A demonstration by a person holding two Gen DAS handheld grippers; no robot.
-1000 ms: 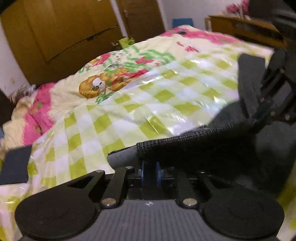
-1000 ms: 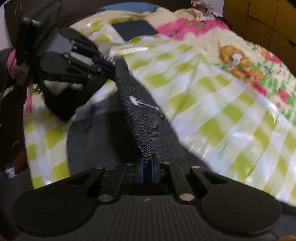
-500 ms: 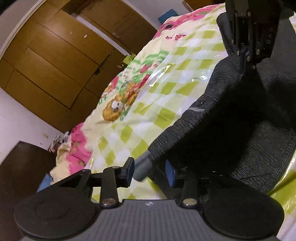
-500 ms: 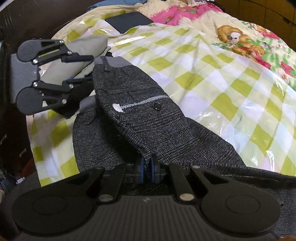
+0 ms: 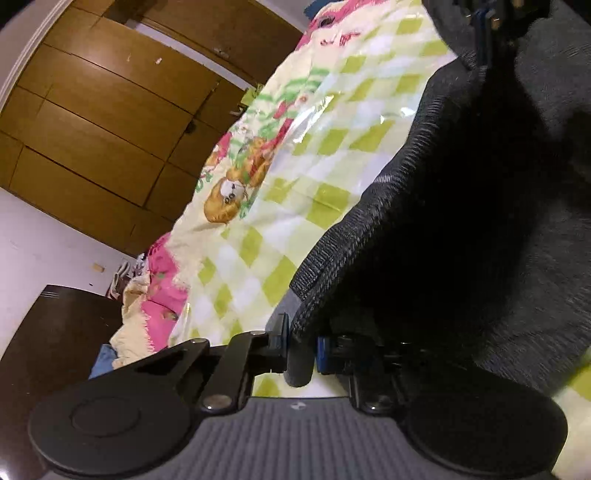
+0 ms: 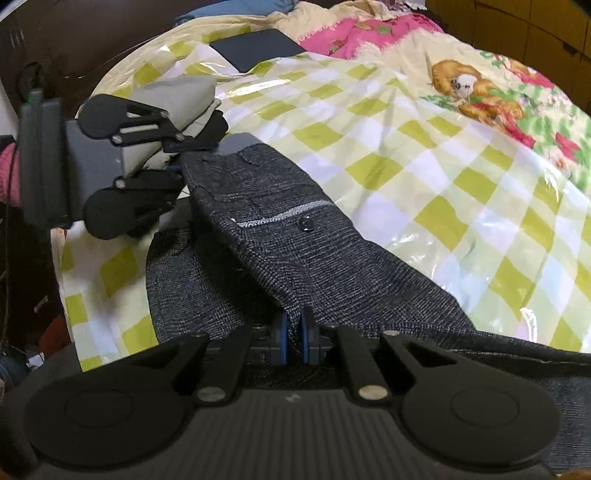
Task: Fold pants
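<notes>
The dark grey woven pants (image 6: 295,236) lie on a bed covered by a glossy sheet (image 6: 424,155) checked in green and white, and both grippers hold them by the waist end. The right gripper (image 6: 293,334) has its jaws closed tight on a fold of the fabric, with the blue pads pressed against the cloth from both sides. Ahead of these jaws the fabric rises as a ridge carrying a pale pocket welt (image 6: 284,216) and a small dark button (image 6: 306,223), and it runs on to the left gripper (image 6: 183,158), which meets it at the far corner of the waistband.

In the left wrist view the left gripper (image 5: 301,347) has just been closing its jaws, and a rolled grey edge of the waistband (image 5: 317,273) sits between them, pinched by the black finger on one side and the blue pad on the other. To the right of these jaws the pants hang as a dark hollow fold, reaching up to the right gripper (image 5: 487,22) at the top edge.

Beyond the jaws the bed also carries a quilt (image 6: 476,92) printed with a cartoon dog, a pink blanket (image 6: 369,31) and a flat dark square item (image 6: 258,50). A wooden wardrobe (image 5: 110,122) stands behind the bed. No container is visible in either view.
</notes>
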